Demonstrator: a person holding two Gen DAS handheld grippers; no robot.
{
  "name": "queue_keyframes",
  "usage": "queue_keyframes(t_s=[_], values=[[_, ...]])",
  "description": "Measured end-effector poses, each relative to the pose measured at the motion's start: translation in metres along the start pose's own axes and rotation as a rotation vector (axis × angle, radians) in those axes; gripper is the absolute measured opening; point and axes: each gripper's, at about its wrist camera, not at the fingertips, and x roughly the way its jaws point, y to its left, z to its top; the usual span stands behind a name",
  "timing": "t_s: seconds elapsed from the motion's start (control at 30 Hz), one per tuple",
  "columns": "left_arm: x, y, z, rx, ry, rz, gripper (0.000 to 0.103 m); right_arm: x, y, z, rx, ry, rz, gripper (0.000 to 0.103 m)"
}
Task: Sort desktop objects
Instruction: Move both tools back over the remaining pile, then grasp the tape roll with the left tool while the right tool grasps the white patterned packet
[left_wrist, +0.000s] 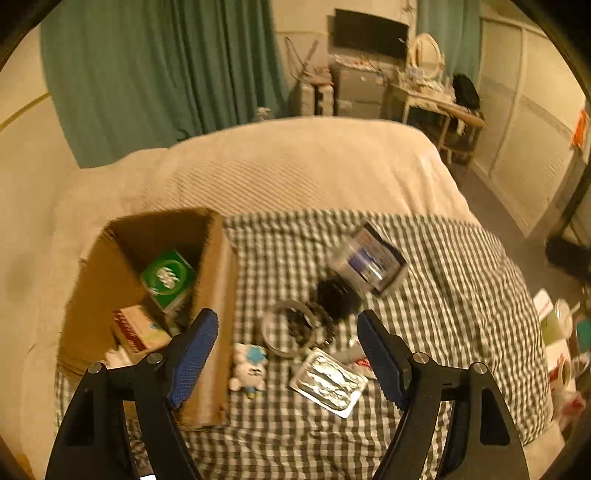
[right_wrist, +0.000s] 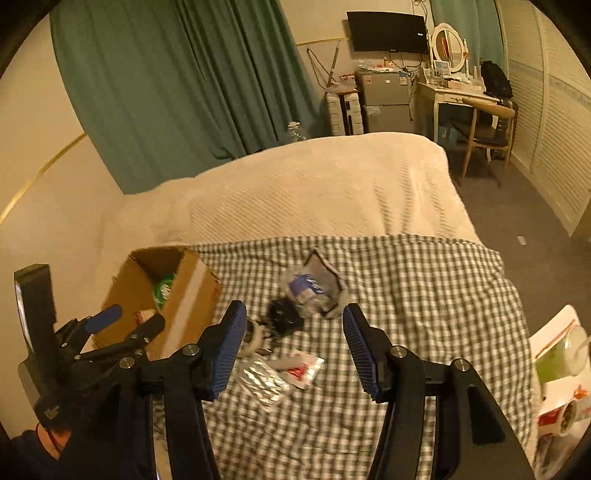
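Observation:
A cardboard box (left_wrist: 218, 280) stands open at the left of a checked cloth (left_wrist: 443, 314). Inside it lie a green box (left_wrist: 168, 278) and a red-and-white carton (left_wrist: 140, 330). On the cloth lie a tape roll (left_wrist: 275, 332), a black round object (left_wrist: 334, 295), a clear plastic case (left_wrist: 367, 262), a foil blister pack (left_wrist: 328, 382) and a small plush toy (left_wrist: 249, 367). My left gripper (left_wrist: 287, 314) hovers open over the tape roll beside the box, holding nothing. My right gripper (right_wrist: 294, 307) is open and empty above the black object (right_wrist: 282, 314) and the clear case (right_wrist: 310, 288). Below it lie the blister pack (right_wrist: 264, 382) and a red-printed sachet (right_wrist: 303, 369).
The cloth covers the near end of a bed with a cream blanket (right_wrist: 314, 184). Cups and food tubs (right_wrist: 561, 362) stand at the right edge. Beyond the bed are a green curtain (right_wrist: 184, 74), a small fridge (right_wrist: 384, 99), a desk and a chair (right_wrist: 487, 125).

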Motion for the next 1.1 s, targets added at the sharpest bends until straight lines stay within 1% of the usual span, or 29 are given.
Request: queue_keyframes(t_s=[0.07, 0.13, 0.27, 0.33, 0.37, 0.4, 0.43, 0.53, 0.63, 0.67, 0.73, 0.9, 0.93, 1.0, 1.1], values=[[0.011, -0.009, -0.007, 0.027, 0.005, 0.009, 0.08, 0.005, -0.01, -0.002, -0.021, 0.01, -0.015, 0.054], [0.024, -0.011, -0.013, 0.032, 0.019, 0.005, 0.08, 0.01, -0.019, -0.002, -0.046, 0.011, -0.028, 0.054], [0.059, -0.006, -0.026, -0.008, 0.068, -0.022, 0.08, 0.035, -0.033, -0.004, -0.094, 0.042, -0.023, 0.054], [0.081, -0.005, -0.034, -0.026, 0.089, -0.022, 0.08, 0.049, -0.037, -0.005, -0.111, 0.061, -0.01, 0.054], [0.089, -0.006, -0.037, -0.025, 0.091, -0.015, 0.08, 0.06, -0.039, -0.006, -0.12, 0.069, -0.004, 0.054], [0.097, -0.008, -0.04, -0.018, 0.077, -0.005, 0.08, 0.07, -0.04, -0.006, -0.122, 0.079, 0.0, 0.054], [0.104, -0.009, -0.041, -0.015, 0.069, -0.015, 0.08, 0.082, -0.043, -0.006, -0.12, 0.09, 0.007, 0.054], [0.125, -0.012, -0.044, -0.011, 0.084, -0.02, 0.08, 0.115, -0.052, -0.004, -0.1, 0.106, 0.026, 0.054], [0.138, -0.015, -0.045, 0.003, 0.048, 0.036, 0.08, 0.148, -0.059, -0.002, -0.082, 0.121, 0.04, 0.054], [0.143, -0.015, -0.044, 0.003, 0.047, 0.043, 0.08, 0.16, -0.061, -0.001, -0.076, 0.126, 0.043, 0.054], [0.154, -0.011, -0.044, -0.009, 0.063, 0.027, 0.08, 0.18, -0.063, -0.001, -0.066, 0.137, 0.045, 0.054], [0.175, 0.001, -0.048, -0.005, 0.08, 0.034, 0.08, 0.228, -0.068, -0.004, -0.047, 0.182, 0.057, 0.054], [0.178, 0.006, -0.049, -0.021, 0.086, 0.026, 0.08, 0.236, -0.07, -0.003, -0.043, 0.185, 0.054, 0.054], [0.184, 0.014, -0.053, -0.049, 0.097, -0.027, 0.081, 0.25, -0.074, -0.002, -0.018, 0.195, 0.056, 0.054], [0.188, 0.014, -0.053, -0.04, 0.1, -0.059, 0.081, 0.271, -0.082, -0.001, 0.04, 0.216, 0.06, 0.054]])
